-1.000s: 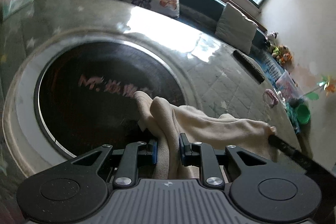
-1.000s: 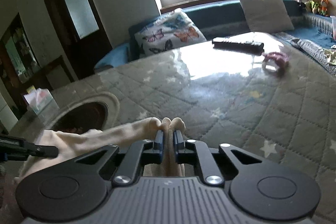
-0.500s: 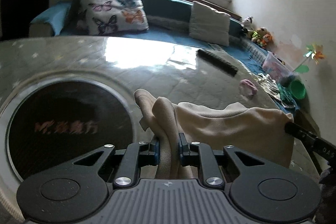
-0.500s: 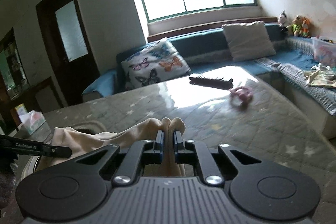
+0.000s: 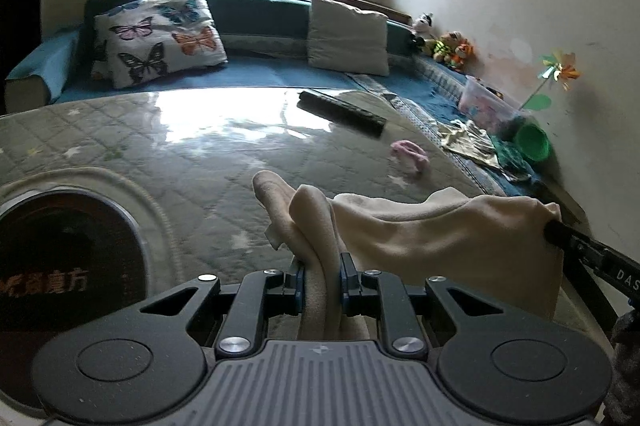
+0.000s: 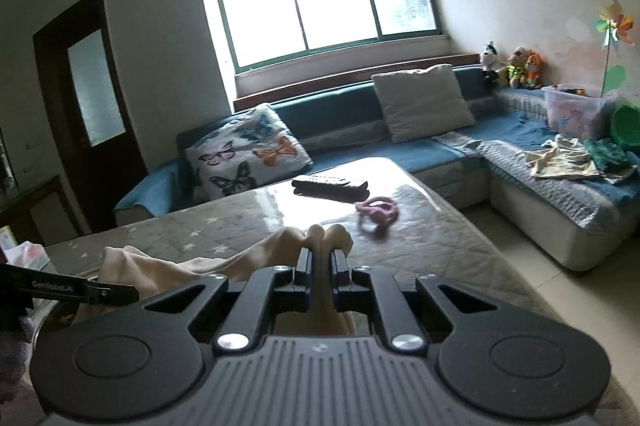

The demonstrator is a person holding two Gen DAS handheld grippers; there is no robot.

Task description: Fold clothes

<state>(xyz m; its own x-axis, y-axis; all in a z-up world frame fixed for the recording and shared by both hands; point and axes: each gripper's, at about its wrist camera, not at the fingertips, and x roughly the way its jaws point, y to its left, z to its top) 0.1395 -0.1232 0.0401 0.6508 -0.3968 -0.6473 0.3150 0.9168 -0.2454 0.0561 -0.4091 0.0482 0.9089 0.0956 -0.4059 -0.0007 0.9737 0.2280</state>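
A cream garment [image 5: 420,230] hangs stretched between my two grippers above the glass-topped table [image 5: 208,146]. My left gripper [image 5: 320,266] is shut on a bunched fold of it; the cloth bulges up past the pads. The right gripper's black tip [image 5: 560,232] pinches the cloth's far corner at the right edge of the left wrist view. In the right wrist view my right gripper [image 6: 320,260] is shut on folds of the same cream garment [image 6: 224,258], and the left gripper's tip [image 6: 116,293] grips it at the left.
A black remote [image 5: 342,109] and a pink hair tie [image 5: 409,154] lie on the far part of the table. A dark round inset [image 5: 64,258] sits at the left. A blue sofa [image 6: 520,162] with cushions, toys and clothes wraps the back and right.
Both grippers have risen and swung toward the sofa, carrying the cream garment with them. The left wrist has rolled level, and the round inset has slid off to the left.
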